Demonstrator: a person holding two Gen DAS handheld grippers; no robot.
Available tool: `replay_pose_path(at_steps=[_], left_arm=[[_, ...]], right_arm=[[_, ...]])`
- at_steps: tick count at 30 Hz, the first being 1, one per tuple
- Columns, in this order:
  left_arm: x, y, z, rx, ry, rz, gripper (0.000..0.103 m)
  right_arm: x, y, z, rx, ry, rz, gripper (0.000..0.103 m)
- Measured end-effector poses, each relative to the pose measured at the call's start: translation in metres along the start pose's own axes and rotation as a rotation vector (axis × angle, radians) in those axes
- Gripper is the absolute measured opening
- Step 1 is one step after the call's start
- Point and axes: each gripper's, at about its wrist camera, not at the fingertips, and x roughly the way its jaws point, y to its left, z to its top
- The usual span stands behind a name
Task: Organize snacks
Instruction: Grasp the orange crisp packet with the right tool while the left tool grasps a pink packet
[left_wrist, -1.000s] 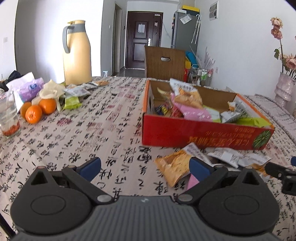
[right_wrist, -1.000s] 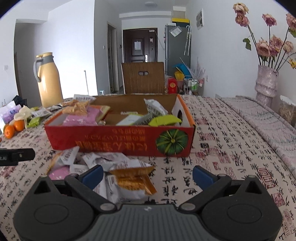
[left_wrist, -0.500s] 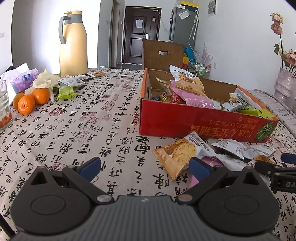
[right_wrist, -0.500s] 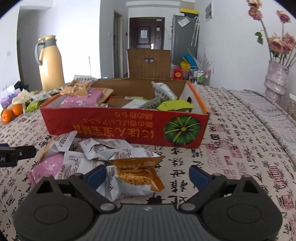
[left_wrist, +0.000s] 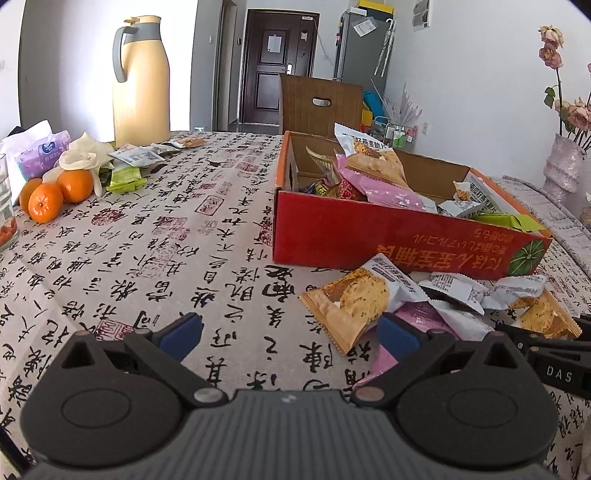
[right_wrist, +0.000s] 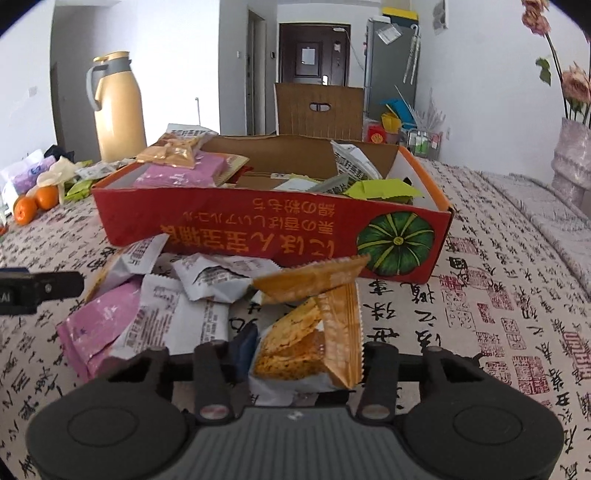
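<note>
Closing within the last second, right claw (right_wrist: 299, 347) now clamps an orange snack packet (right_wrist: 306, 339); left claw (left_wrist: 288, 328) gapes empty.

Red box (right_wrist: 236, 225) looking like printed cardboard, raw brown inside. Snack packets (right_wrist: 306, 332) showing crinkly glossy plastic film. Tablecloth (left_wrist: 166, 236) looking like matt woven cloth. Thermos jug (left_wrist: 142, 74) showing smooth satin plastic finish. Gripper bodies looking matt black plastic, ribbed.

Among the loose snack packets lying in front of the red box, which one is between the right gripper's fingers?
The orange cracker packet, nearest the right gripper, whose jaws have just closed onto it. The pink packet and the white packets lie untouched to its left.
</note>
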Motion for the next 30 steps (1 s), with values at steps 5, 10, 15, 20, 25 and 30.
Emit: replay_pose_path(at_steps=[5, 10, 15, 20, 25, 30], left_arm=[[0.000, 0.000, 0.000, 0.000, 0.001, 0.003, 0.103], [0.001, -0.001, 0.000, 0.001, 0.007, 0.012, 0.103], [-0.005, -0.008, 0.004, 0.027, 0.004, 0.006, 0.103], [-0.010, -0.026, 0.004, 0.062, 0.020, -0.025, 0.103], [-0.010, -0.048, 0.000, 0.114, 0.033, -0.033, 0.103], [-0.005, -0.066, -0.005, 0.164, 0.074, -0.041, 0.097]], right_arm=[[-0.010, 0.001, -0.002, -0.008, -0.031, -0.019, 0.039], [-0.024, -0.006, -0.004, 0.014, -0.068, -0.042, 0.039], [-0.040, -0.017, -0.008, 0.038, -0.101, -0.069, 0.039], [-0.056, -0.030, -0.012, 0.069, -0.135, -0.085, 0.039], [-0.065, -0.039, -0.018, 0.093, -0.153, -0.086, 0.039], [-0.072, -0.049, -0.023, 0.118, -0.165, -0.085, 0.039]])
